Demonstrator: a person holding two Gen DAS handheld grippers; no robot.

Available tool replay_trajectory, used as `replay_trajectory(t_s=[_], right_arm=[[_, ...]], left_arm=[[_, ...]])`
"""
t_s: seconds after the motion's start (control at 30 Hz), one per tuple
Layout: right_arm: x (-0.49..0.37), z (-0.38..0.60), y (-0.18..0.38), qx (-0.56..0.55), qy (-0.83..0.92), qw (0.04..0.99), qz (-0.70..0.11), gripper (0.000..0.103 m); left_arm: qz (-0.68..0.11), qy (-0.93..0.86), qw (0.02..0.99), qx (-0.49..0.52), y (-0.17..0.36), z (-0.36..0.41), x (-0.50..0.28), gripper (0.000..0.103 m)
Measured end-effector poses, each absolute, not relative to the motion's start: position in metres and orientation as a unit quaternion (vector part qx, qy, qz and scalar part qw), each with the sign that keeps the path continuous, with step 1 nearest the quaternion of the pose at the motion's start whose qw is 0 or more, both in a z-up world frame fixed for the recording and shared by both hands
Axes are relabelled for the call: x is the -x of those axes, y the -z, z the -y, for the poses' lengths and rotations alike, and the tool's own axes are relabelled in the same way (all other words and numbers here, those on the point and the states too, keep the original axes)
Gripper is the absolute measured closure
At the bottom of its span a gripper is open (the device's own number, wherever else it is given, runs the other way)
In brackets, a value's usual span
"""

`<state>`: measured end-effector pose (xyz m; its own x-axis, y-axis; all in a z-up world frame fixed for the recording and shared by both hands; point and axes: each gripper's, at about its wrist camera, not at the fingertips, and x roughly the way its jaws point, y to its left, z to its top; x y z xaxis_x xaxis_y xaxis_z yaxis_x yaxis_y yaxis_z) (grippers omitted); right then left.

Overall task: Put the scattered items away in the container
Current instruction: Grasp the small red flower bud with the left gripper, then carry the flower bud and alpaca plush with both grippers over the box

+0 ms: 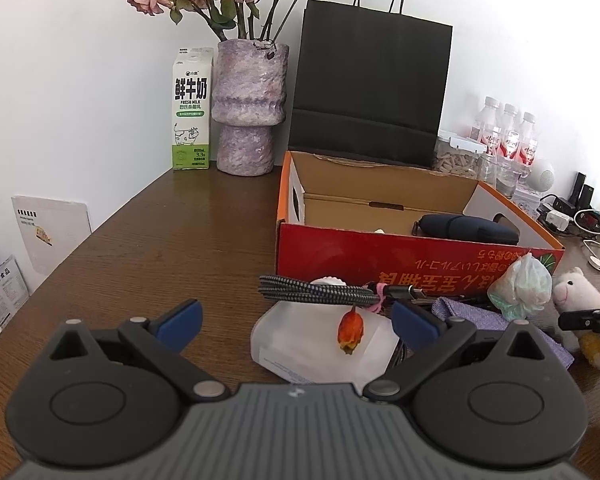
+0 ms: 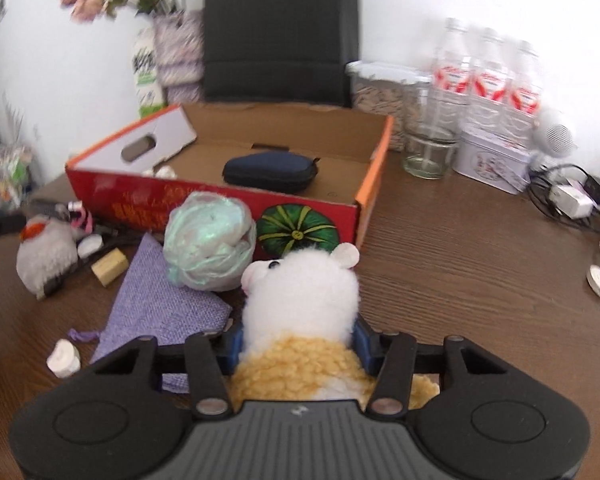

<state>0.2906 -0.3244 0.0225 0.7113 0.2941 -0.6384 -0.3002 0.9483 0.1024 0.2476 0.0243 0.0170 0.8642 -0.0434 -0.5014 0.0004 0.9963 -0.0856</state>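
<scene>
A red cardboard box (image 1: 380,252) stands open on the wooden table, with a dark blue zip case (image 2: 270,170) lying inside it. My right gripper (image 2: 298,340) is shut on a white and yellow plush sheep (image 2: 304,292) in front of the box, its blue pads pressed against both sides of the toy. Left of the sheep lie a crumpled pale green bag (image 2: 210,242) and a purple cloth pouch (image 2: 160,308). My left gripper (image 1: 296,316) hangs open over a white plastic packet (image 1: 300,348) that carries a dried rose bud (image 1: 351,330) and a coiled braided cable (image 1: 320,292).
Behind the box stand a black paper bag (image 1: 372,88), a vase (image 1: 248,108) of dried roses and a milk carton (image 1: 192,108). To the right are water bottles (image 2: 488,76), a glass (image 2: 428,152), a tin (image 2: 492,160) and tangled chargers (image 2: 572,200). A tan block (image 2: 109,266) and a white cap (image 2: 64,358) lie loose.
</scene>
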Motion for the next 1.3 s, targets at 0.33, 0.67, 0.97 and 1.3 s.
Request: replay_trajectory(t_s=[0.33,0.67,0.97,1.3], right_arm=[[-0.273,0.314,-0.021,-0.032,-0.135,0.941,-0.309,0.055],[-0.265,0.319,-0.021,-0.042,-0.135,0.945,-0.295,0.055],[-0.257,0.317,-0.023,-0.045,-0.146,0.946,-0.286,0.055],[-0.255,0.316,-0.023,-0.042,-0.151,0.946,-0.284,0.055]], left_arm=[[-0.264,0.021,0.963,0.044,-0.016,-0.014,-0.247,0.005],[-0.269,0.014,0.962,0.039,-0.018,-0.004,-0.244,0.027],[-0.279,0.007,0.960,0.021,-0.020,0.001,-0.242,0.049],[-0.286,0.027,0.958,0.012,-0.017,0.006,-0.253,0.084]])
